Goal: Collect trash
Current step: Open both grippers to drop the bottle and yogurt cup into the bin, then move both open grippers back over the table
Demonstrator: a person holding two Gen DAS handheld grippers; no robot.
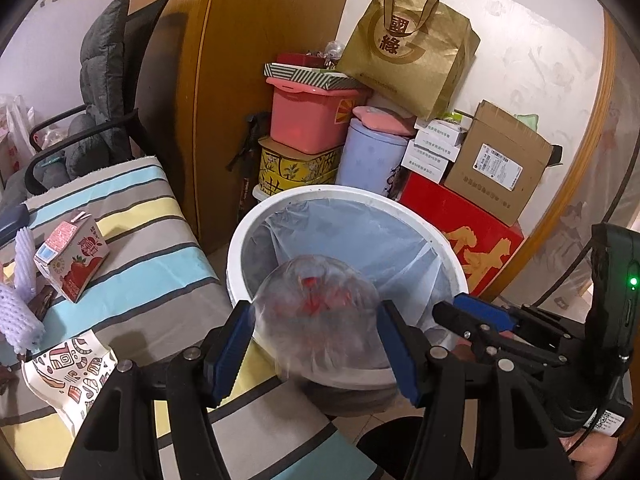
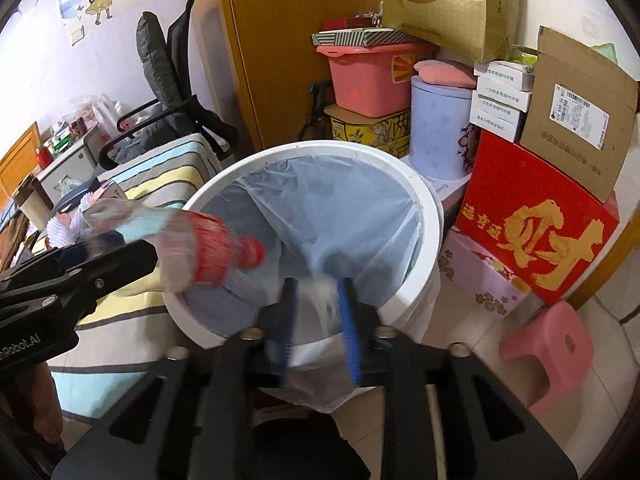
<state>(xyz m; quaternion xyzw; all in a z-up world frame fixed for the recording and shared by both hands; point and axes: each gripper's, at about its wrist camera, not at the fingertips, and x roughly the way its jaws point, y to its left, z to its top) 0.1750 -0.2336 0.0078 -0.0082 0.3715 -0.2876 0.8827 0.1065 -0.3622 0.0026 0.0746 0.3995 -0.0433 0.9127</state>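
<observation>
A clear plastic bottle [image 1: 316, 320] with a red label sits end-on between the blue pads of my left gripper [image 1: 314, 312], which is shut on it. It hangs over the near rim of a white bin [image 1: 240, 248] lined with a pale blue bag. In the right wrist view the same bottle [image 2: 208, 248], red cap forward, reaches over the bin [image 2: 430, 216] from the left. My right gripper [image 2: 318, 292] is over the bin's near edge with its jaws apart. A blurred white scrap [image 2: 324, 286] shows between them. The right gripper [image 1: 456, 308] also appears beside the bottle.
A striped cloth surface [image 1: 152, 280] left of the bin carries a red milk carton [image 1: 72, 260], foam fruit nets [image 1: 20, 312] and a patterned paper cup [image 1: 68, 372]. Stacked boxes, among them a red box [image 1: 460, 232], stand behind the bin. A pink stool [image 2: 548, 356] stands at the right.
</observation>
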